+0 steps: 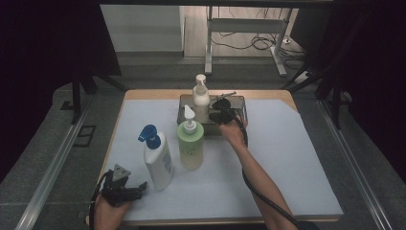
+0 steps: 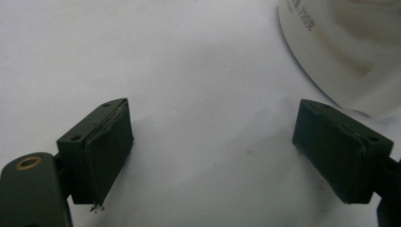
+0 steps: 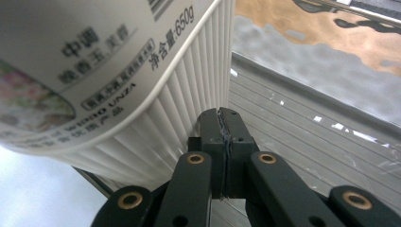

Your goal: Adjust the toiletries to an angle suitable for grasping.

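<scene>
Right gripper (image 3: 222, 142): jaws together, empty, beside ribbed white pump bottle (image 3: 118, 71) in metal tray (image 3: 307, 123).
Advice: spread jaws before gripping.

A wooden tabletop (image 1: 143, 94) fills the centre of the frame, mostly covered by a white sheet (image 1: 287, 158). On the sheet stand a blue-pump white bottle (image 1: 158, 160) lower left, a green bottle (image 1: 190, 143) beside it, and a metal tray (image 1: 238, 101) near the upper centre edge.
</scene>
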Demonstrator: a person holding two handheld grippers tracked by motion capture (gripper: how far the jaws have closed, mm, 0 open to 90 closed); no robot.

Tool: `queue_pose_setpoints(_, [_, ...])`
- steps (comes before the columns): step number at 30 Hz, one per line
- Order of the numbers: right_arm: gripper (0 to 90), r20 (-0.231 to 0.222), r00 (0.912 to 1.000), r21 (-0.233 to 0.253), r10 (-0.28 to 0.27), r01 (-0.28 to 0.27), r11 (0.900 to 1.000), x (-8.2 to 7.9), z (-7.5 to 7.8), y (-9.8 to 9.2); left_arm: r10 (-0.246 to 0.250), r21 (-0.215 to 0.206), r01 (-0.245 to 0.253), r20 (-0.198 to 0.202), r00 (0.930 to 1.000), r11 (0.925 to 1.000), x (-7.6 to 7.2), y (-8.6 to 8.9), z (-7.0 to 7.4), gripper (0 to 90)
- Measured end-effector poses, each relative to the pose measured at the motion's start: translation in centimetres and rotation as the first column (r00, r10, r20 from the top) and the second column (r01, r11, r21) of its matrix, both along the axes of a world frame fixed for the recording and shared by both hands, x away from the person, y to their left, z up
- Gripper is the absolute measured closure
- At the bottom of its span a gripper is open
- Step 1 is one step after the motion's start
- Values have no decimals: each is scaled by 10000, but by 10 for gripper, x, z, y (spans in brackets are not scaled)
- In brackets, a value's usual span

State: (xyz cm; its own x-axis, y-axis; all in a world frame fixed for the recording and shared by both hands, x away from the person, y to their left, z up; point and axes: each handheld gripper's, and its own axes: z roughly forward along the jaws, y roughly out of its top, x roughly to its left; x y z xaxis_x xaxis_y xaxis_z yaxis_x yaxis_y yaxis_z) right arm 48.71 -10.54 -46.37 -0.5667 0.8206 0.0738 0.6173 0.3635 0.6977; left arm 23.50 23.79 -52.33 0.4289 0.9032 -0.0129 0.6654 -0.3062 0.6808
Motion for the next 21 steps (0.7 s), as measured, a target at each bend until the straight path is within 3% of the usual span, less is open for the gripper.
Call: queue_pose_setpoints(21, [891,-218,9995,291,216,-209,9994,1,1,17,-4,6,4,2,10000,10000,0,0,0,128])
